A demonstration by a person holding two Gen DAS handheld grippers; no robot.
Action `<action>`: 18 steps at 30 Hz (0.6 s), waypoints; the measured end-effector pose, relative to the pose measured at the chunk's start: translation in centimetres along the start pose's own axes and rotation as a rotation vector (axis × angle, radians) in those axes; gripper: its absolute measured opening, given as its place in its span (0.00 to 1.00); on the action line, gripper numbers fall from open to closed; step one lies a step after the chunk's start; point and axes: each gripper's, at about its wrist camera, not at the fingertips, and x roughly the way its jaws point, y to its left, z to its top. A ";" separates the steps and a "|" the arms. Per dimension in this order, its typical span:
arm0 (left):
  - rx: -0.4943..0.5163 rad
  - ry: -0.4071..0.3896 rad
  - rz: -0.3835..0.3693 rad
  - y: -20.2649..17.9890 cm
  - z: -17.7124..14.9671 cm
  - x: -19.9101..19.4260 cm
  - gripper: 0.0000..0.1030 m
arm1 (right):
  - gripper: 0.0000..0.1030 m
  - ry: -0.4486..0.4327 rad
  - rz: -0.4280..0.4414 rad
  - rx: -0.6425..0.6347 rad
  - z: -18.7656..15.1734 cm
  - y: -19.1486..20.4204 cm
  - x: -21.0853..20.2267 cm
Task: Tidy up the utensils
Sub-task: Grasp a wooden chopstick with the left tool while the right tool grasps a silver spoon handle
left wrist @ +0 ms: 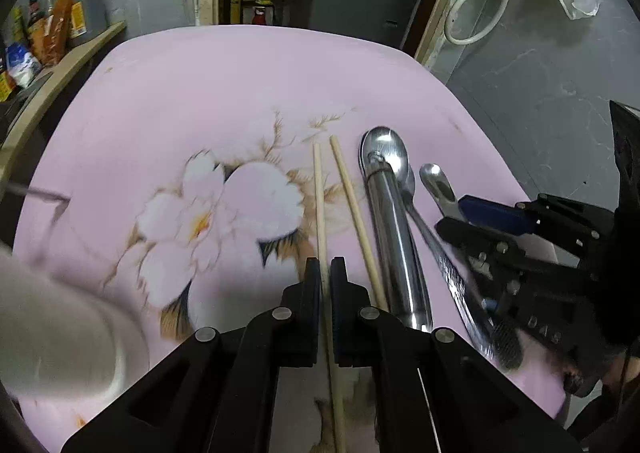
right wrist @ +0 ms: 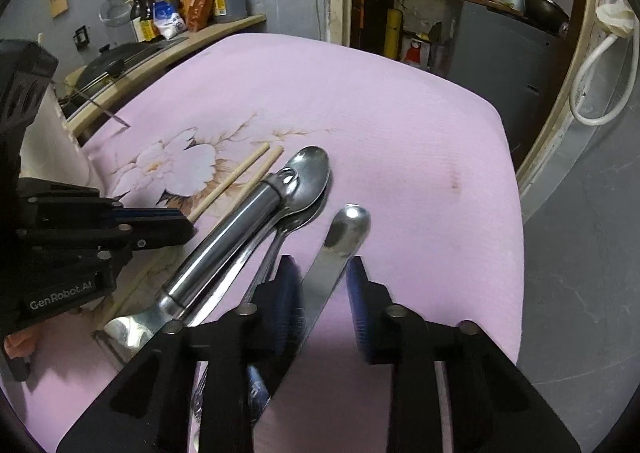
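On the pink flowered tablecloth lie two wooden chopsticks, a large steel scoop resting on a spoon, and a small flat steel utensil. My left gripper is shut on the left chopstick, which runs straight between its pads. The second chopstick lies free just to its right. My right gripper is shut on the flat steel utensil, whose rounded tip points away from me. The scoop lies left of it, and the left gripper reaches in from the left.
A blurred white object sits at the cloth's near left. A thin metal rod pokes over the left edge. Bottles and a pan stand on the counter behind. The table's right edge drops to grey floor.
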 end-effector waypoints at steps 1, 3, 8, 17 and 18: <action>-0.006 -0.004 0.000 -0.2 -0.4 -0.3 0.03 | 0.19 -0.002 0.003 -0.003 -0.2 0.0 -0.2; -0.021 -0.007 -0.006 0.0 -1.0 -0.8 0.03 | 0.17 -0.004 0.018 0.006 -0.5 -0.1 -0.6; -0.075 -0.005 -0.035 0.6 -2.5 -2.5 0.02 | 0.13 -0.009 0.028 0.025 -2.0 -0.3 -1.9; -0.055 0.023 -0.051 1.1 -4.0 -4.8 0.03 | 0.15 -0.007 0.016 0.034 -3.2 0.1 -3.3; -0.042 0.031 -0.048 1.1 -4.1 -4.9 0.03 | 0.18 -0.006 0.014 0.034 -3.0 0.2 -3.2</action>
